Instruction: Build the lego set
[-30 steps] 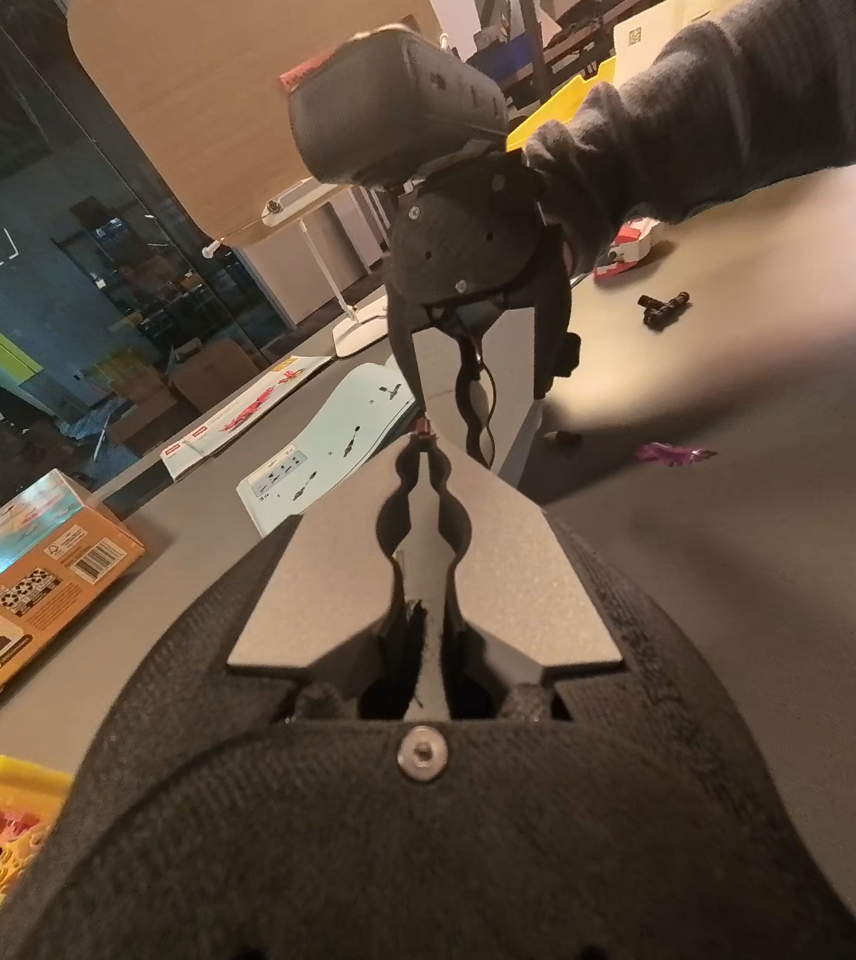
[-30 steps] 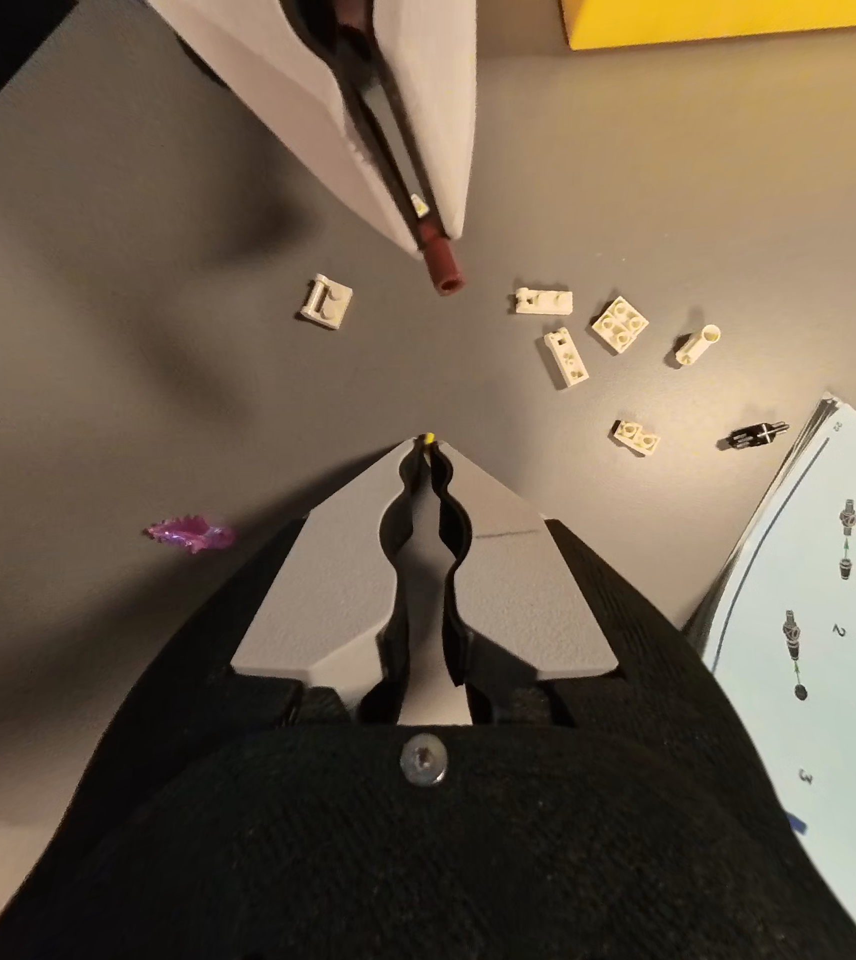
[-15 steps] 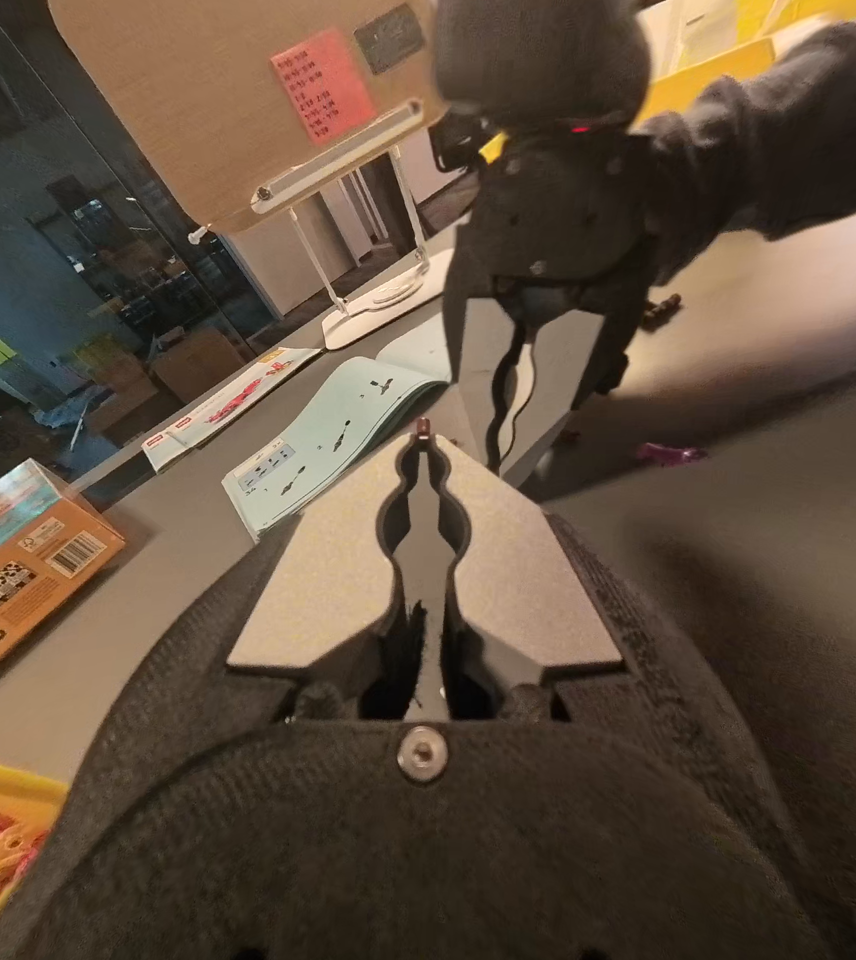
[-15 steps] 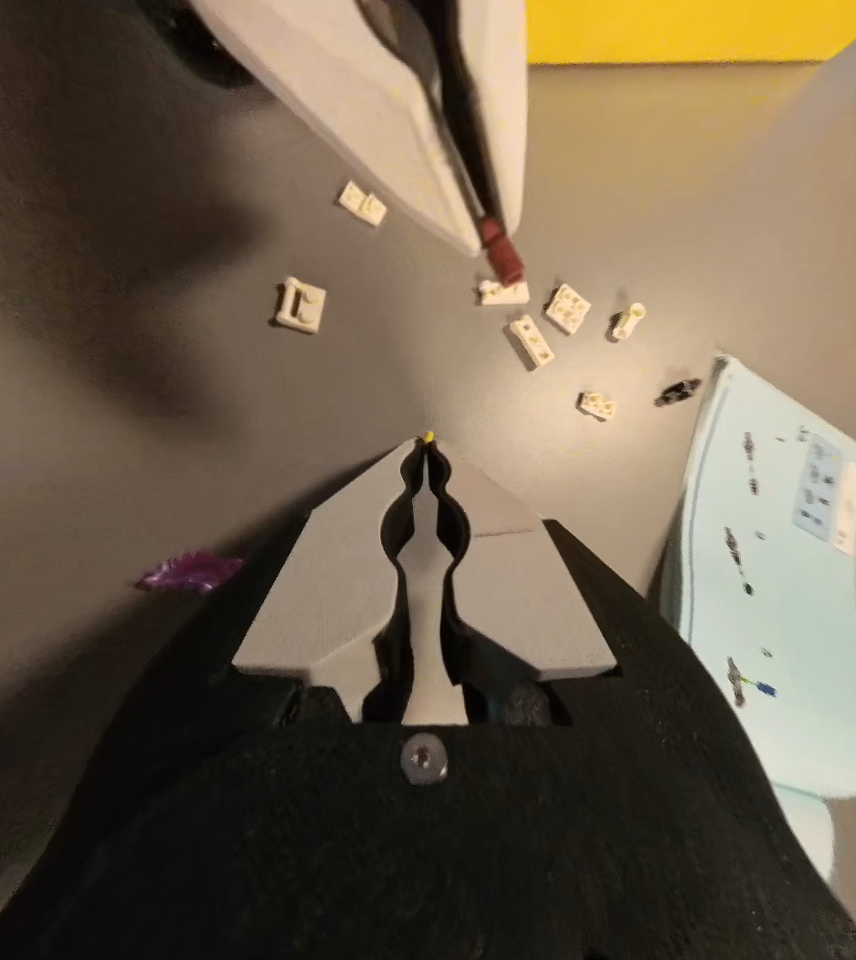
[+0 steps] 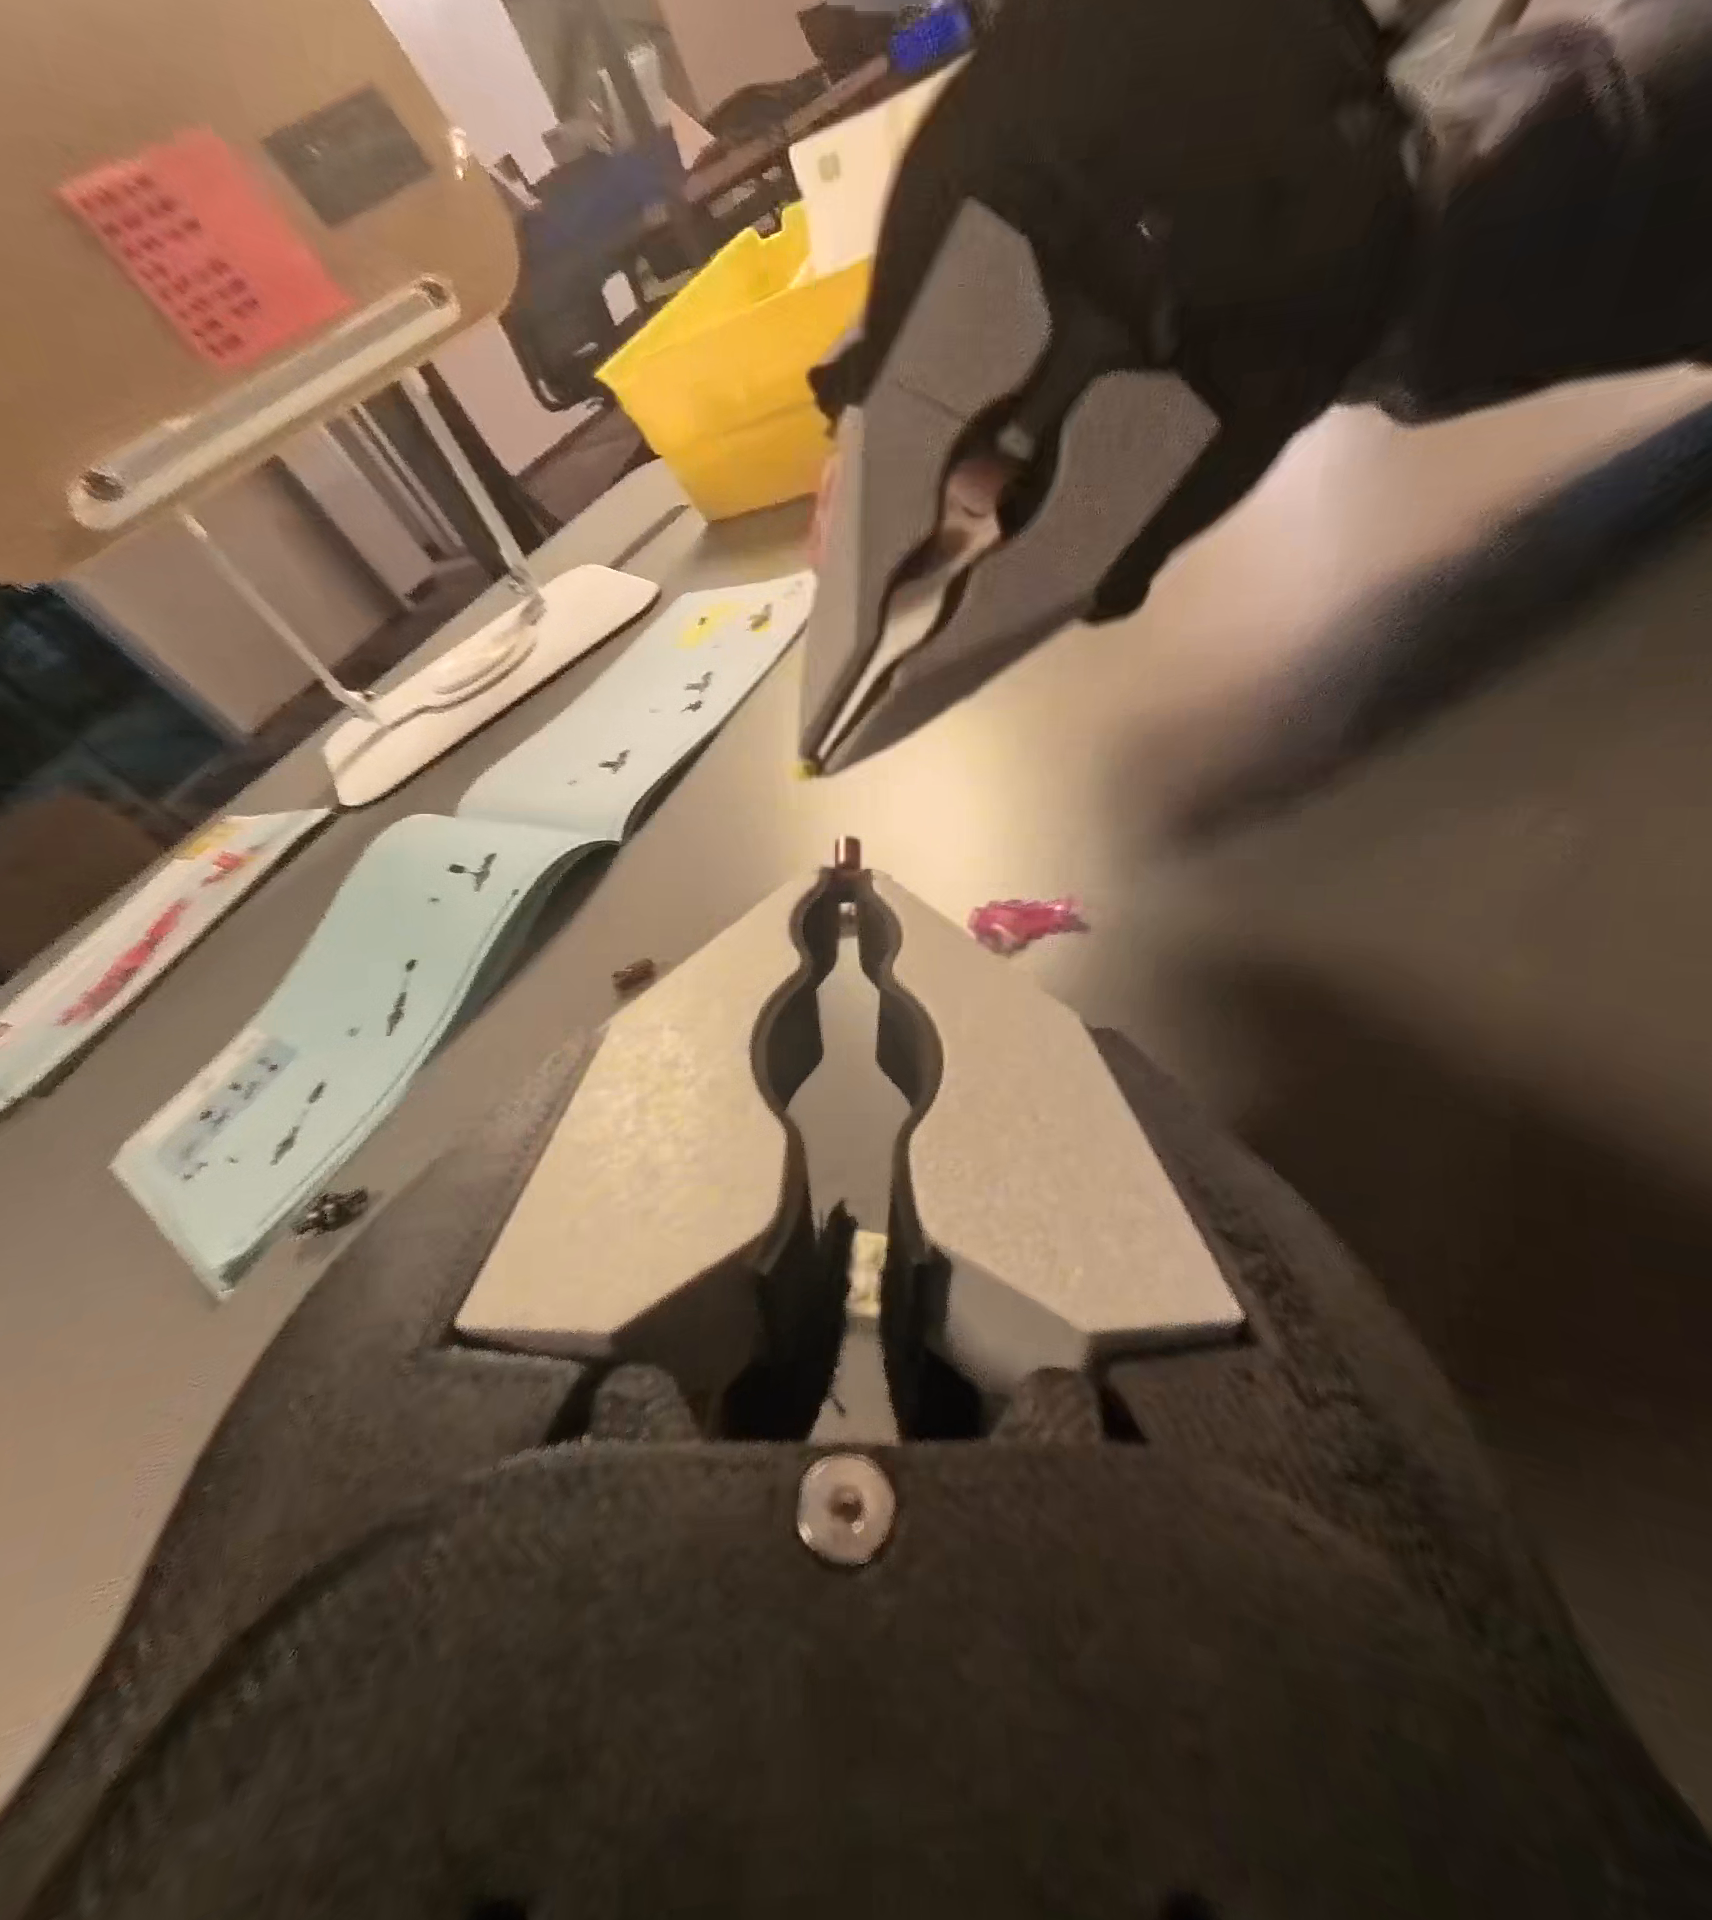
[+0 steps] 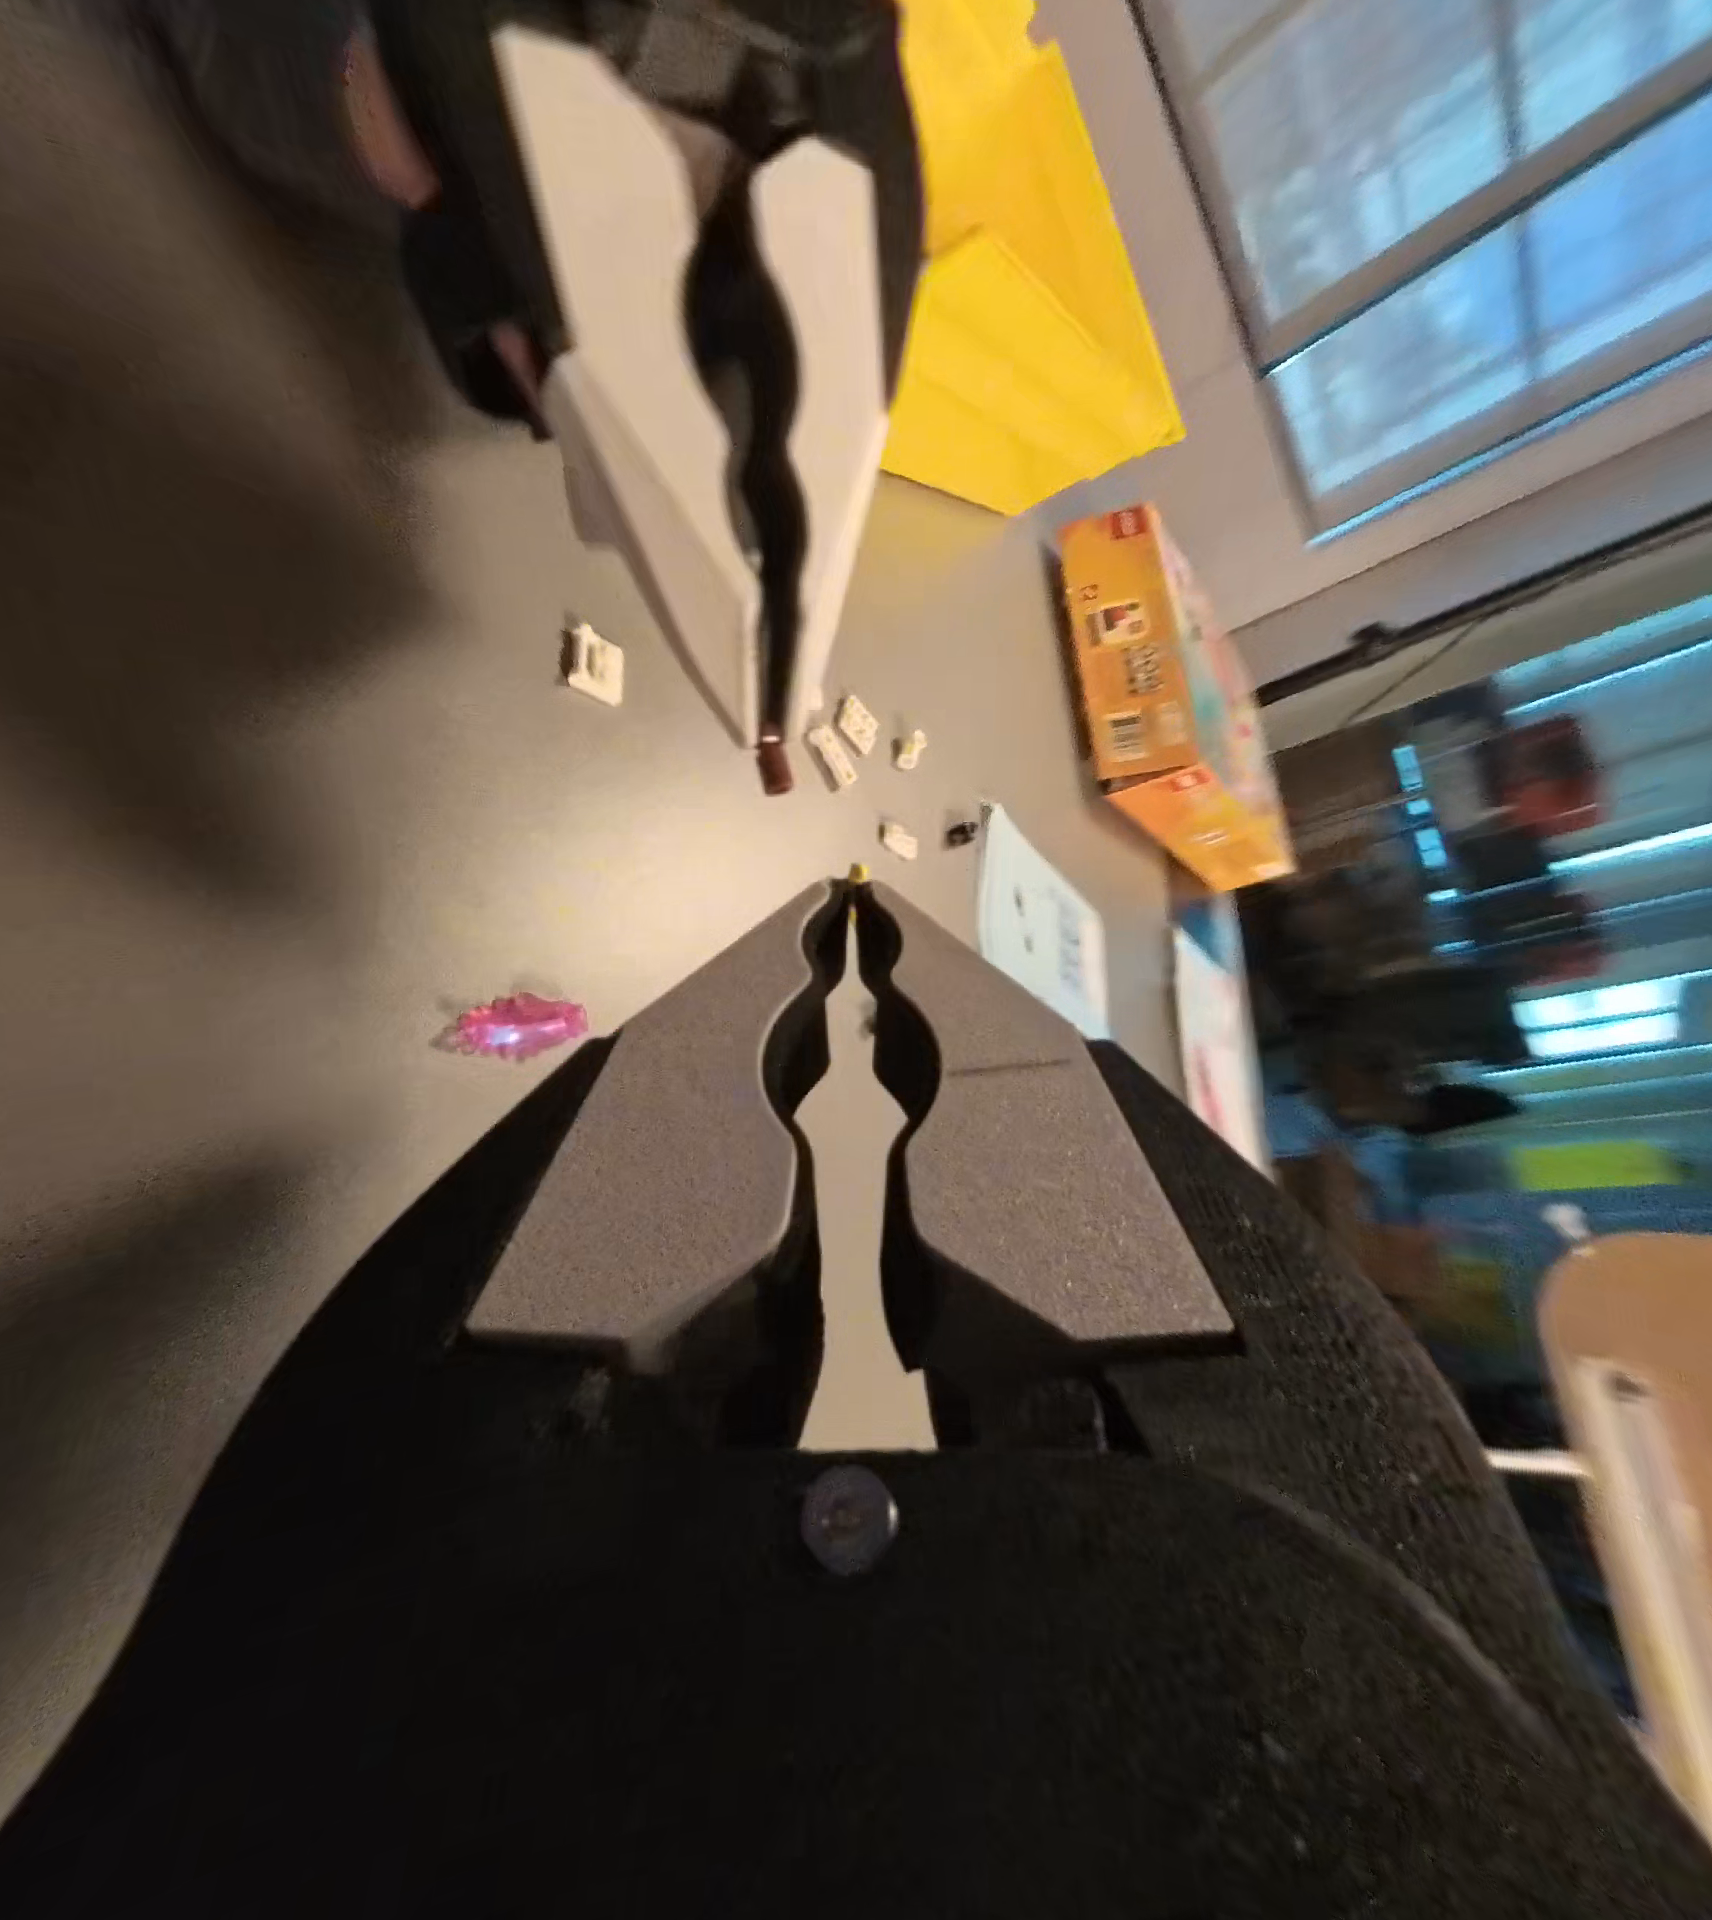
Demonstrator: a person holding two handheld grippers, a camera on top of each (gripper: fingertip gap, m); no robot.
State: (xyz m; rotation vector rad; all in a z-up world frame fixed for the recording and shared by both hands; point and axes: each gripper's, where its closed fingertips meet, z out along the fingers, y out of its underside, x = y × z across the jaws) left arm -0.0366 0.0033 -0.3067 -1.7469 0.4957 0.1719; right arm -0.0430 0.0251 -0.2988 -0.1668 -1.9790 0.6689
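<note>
So both grippers are hanging over the grey table (image 5: 1454,1039), tips pointing at each other with a gap between. The left gripper (image 5: 845,881) is pinching a small dark red cylindrical peg (image 5: 845,854), jaws nearly closed on it, the peg poking out past the tips. The right gripper (image 6: 858,891) is clamping a tiny yellow piece (image 6: 859,875) right at its tips, jaws pretty much together. A translucent pink plastic piece (image 5: 1026,921) is lying near the left tips. Cream bricks (image 6: 857,722) are sitting scattered on the table beyond, next to an open pale blue instruction booklet (image 5: 395,977). A yellow bin (image 5: 738,384) is sitting further back.
</note>
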